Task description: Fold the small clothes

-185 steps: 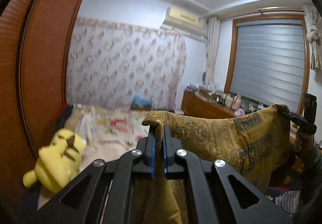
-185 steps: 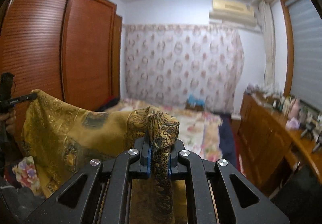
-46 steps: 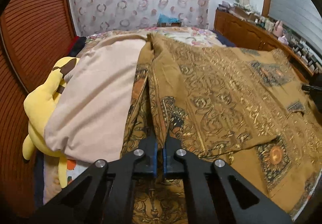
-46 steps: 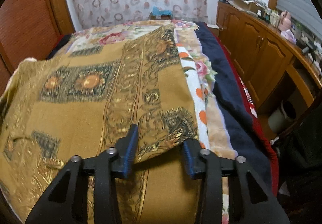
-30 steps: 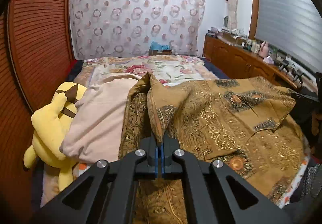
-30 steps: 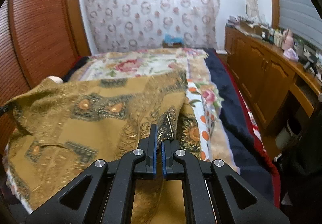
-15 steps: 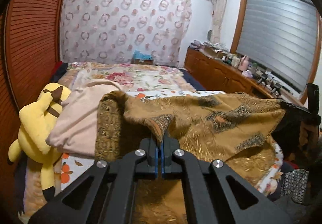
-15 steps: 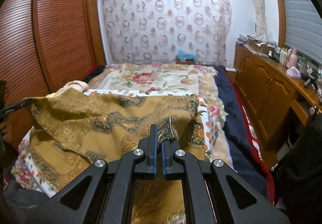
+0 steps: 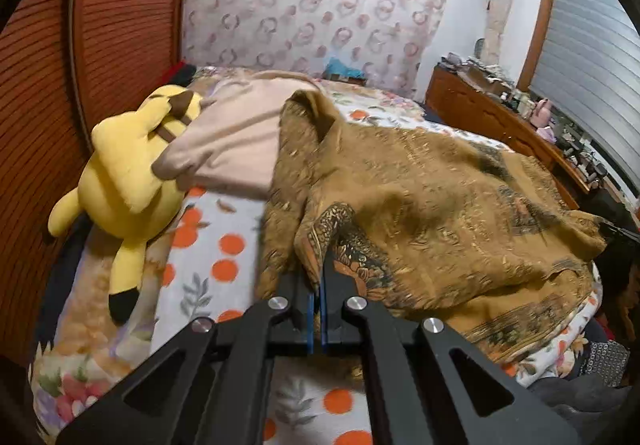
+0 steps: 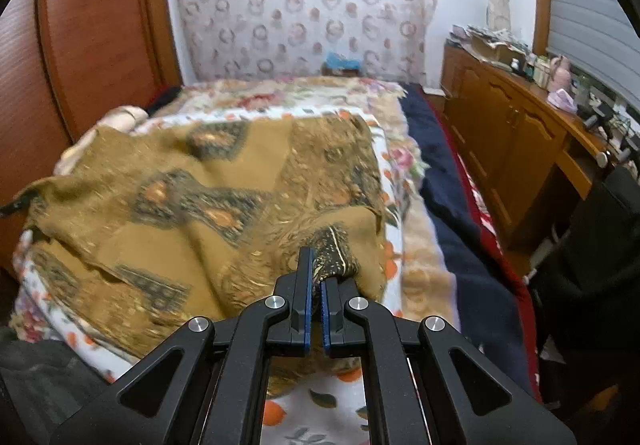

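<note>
A mustard-gold patterned cloth lies spread and rumpled across the bed; it also shows in the right wrist view. My left gripper is shut on a corner of the cloth at its left side, low over the bed. My right gripper is shut on the cloth's corner at its right side. The right gripper's tip shows at the far right of the left wrist view, holding the cloth edge.
A yellow plush toy and a beige pillow lie at the left of the bed. The bed carries a white orange-dotted sheet and a navy blanket. A wooden wardrobe stands left, a cluttered sideboard right.
Both grippers have lowered toward the bed, and the held cloth edge has come down with them onto the spread part. Both stay shut on the cloth.
</note>
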Demonstrator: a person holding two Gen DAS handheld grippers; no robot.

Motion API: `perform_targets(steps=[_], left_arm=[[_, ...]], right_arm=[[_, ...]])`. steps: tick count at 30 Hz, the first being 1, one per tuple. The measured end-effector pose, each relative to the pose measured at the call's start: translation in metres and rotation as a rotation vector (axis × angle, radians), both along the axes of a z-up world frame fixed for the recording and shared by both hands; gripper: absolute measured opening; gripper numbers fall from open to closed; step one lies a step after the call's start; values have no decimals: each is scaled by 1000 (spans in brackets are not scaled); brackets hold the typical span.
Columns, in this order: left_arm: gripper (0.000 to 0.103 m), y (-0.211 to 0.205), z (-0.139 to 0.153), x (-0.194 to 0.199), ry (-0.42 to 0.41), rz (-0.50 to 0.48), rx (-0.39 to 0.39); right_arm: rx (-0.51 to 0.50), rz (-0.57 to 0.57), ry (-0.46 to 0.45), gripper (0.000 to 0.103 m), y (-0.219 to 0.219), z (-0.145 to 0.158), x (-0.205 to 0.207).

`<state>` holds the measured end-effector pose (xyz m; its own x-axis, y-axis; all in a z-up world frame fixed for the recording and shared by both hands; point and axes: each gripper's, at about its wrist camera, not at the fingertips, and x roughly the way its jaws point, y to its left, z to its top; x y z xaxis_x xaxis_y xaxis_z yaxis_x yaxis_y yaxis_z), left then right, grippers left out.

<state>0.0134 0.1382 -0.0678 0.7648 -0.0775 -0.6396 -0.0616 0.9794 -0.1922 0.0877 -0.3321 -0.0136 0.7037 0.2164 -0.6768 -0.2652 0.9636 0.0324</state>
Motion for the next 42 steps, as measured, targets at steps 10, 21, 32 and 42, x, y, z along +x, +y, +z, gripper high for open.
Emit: perform_targets(steps=[10, 21, 32, 42], left_arm=[[9, -2, -7, -5, 9, -2, 11], [48, -5, 16, -6, -44, -20, 32], [52, -7, -8, 7, 32, -20, 41], [52, -3, -24, 13, 76, 0, 40]], right_arm=[[-16, -40, 12, 9, -13, -3, 5], [-7, -27, -43, 31, -5, 11, -8], [-94, -23, -120, 41, 15, 24, -19], [-79, -18, -103, 45, 16, 13, -19]])
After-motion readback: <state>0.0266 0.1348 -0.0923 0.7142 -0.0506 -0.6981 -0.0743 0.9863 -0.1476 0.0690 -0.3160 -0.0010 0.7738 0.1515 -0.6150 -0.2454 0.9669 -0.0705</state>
